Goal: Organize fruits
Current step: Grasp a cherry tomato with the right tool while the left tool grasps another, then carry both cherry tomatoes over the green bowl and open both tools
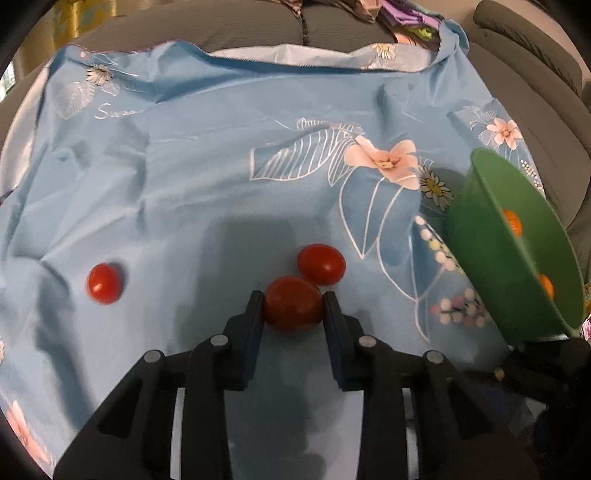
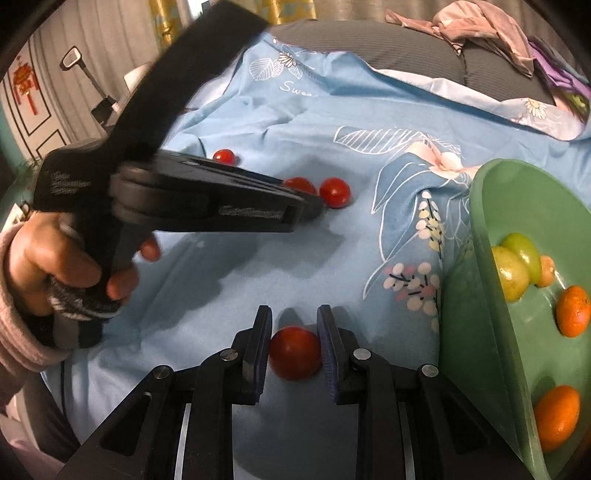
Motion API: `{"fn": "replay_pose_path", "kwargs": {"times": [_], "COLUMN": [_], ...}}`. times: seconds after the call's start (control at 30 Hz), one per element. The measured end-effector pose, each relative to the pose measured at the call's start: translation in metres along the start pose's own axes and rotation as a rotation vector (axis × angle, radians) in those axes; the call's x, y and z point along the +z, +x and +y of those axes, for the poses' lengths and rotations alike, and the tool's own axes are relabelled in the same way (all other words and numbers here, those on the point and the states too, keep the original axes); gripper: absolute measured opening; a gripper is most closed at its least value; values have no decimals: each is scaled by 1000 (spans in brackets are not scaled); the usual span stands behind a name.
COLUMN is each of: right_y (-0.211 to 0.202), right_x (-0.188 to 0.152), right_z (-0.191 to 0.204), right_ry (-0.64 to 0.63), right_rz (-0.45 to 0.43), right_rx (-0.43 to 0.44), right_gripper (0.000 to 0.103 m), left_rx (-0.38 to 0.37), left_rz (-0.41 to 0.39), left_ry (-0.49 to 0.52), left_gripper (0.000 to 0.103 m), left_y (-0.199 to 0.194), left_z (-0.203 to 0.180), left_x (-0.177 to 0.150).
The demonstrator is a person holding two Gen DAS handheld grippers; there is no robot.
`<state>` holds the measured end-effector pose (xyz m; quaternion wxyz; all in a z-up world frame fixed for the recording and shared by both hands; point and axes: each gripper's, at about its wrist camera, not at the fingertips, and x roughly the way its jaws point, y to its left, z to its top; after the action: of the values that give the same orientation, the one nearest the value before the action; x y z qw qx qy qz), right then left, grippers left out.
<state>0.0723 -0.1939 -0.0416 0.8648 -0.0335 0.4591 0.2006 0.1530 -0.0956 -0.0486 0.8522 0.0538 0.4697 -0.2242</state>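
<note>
Small red tomatoes lie on a blue flowered cloth (image 1: 184,177). My left gripper (image 1: 293,301) is shut on one tomato (image 1: 293,308), its pads touching both sides; a second tomato (image 1: 321,264) lies just beyond it and a third (image 1: 105,283) to the left. My right gripper (image 2: 294,325) has its fingers either side of another tomato (image 2: 294,352), touching or nearly so. A green bowl (image 2: 491,295) at the right holds oranges (image 2: 572,311) and green fruits (image 2: 511,273). The left gripper's body (image 2: 207,199) shows in the right wrist view, with tomatoes (image 2: 334,192) at its tip.
The cloth (image 2: 369,122) covers a grey sofa (image 1: 240,29) and is wrinkled. Loose clothes (image 2: 480,26) lie at the back right. The green bowl (image 1: 517,251) is tilted at the cloth's right edge. A hand (image 2: 55,258) holds the left gripper.
</note>
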Motion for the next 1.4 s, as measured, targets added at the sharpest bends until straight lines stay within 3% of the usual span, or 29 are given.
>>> {"fn": "replay_pose_path", "kwargs": {"times": [0.33,0.7,1.1,1.4], "right_y": [-21,-70,-112,-132], "right_x": [6,7,-3,-6], "right_z": [10,13,-3,-25], "right_ry": [3,4,59,102], "right_rz": [-54,-150,-228,-274], "right_rx": [-4,-32,-81,-125], "right_gripper": [27,27,27,27], "left_rx": [27,44,27,-27], "left_rz": [-43,-98,-138,-161], "left_ry": [-9,1,51,89], "left_gripper": [31,32,32,32], "left_y": [-65,-106,-128,-126], "left_z": [-12,-34,-68,-97], "left_x": [-33,-46,-44,-28]}}
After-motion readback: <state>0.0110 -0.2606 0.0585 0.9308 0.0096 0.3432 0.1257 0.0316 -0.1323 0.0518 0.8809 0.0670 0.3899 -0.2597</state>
